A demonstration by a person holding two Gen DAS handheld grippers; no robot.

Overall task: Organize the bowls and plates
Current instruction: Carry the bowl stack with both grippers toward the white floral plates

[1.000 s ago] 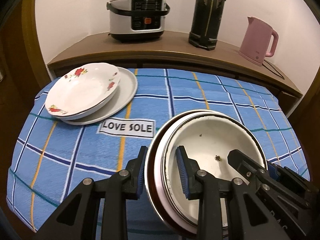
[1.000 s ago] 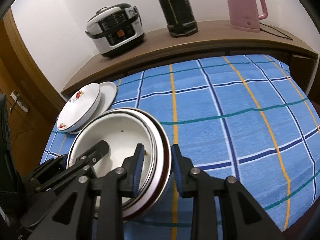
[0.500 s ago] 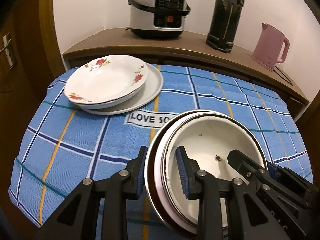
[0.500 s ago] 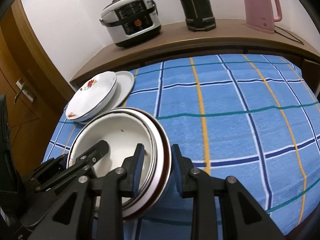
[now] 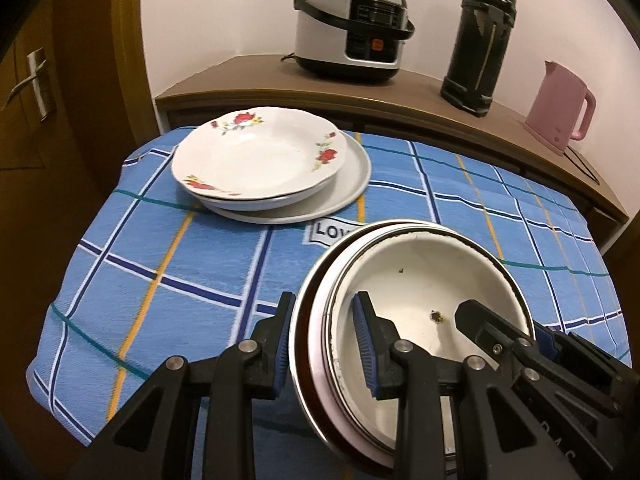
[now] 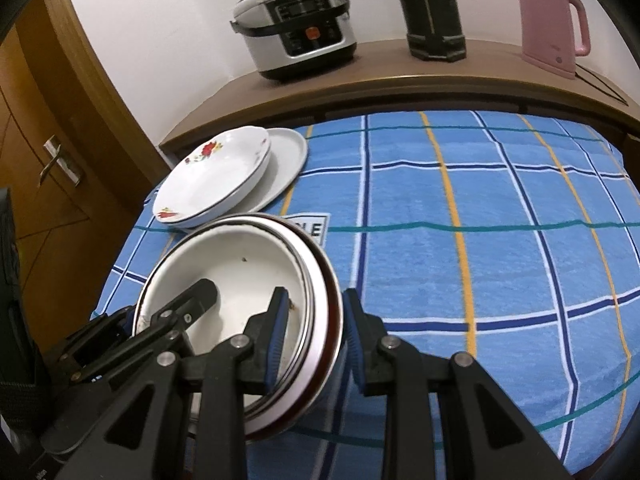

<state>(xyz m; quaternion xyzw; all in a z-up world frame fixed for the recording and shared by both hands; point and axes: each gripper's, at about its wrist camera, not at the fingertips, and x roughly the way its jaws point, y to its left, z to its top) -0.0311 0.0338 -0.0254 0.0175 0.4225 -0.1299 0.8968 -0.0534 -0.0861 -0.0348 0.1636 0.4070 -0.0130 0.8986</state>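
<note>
A stack of nested white bowls [image 5: 424, 280] is held above the blue checked tablecloth [image 5: 168, 264]. My left gripper [image 5: 324, 340] is shut on the stack's left rim. My right gripper [image 6: 312, 332] is shut on its right rim [image 6: 320, 320] and shows in the left wrist view [image 5: 520, 344]. A flowered deep plate [image 5: 260, 152] sits on a plain grey plate [image 5: 352, 184] at the table's far left, also in the right wrist view [image 6: 216, 172].
A wooden shelf [image 5: 400, 88] behind the table carries a rice cooker [image 5: 352, 28], a black thermos [image 5: 480, 40] and a pink kettle [image 5: 560, 108]. A wooden door [image 5: 36, 92] stands at the left.
Both grippers carried the bowl stack left and toward the flowered plate, which now looks larger and closer. The grip on the stack is unchanged.
</note>
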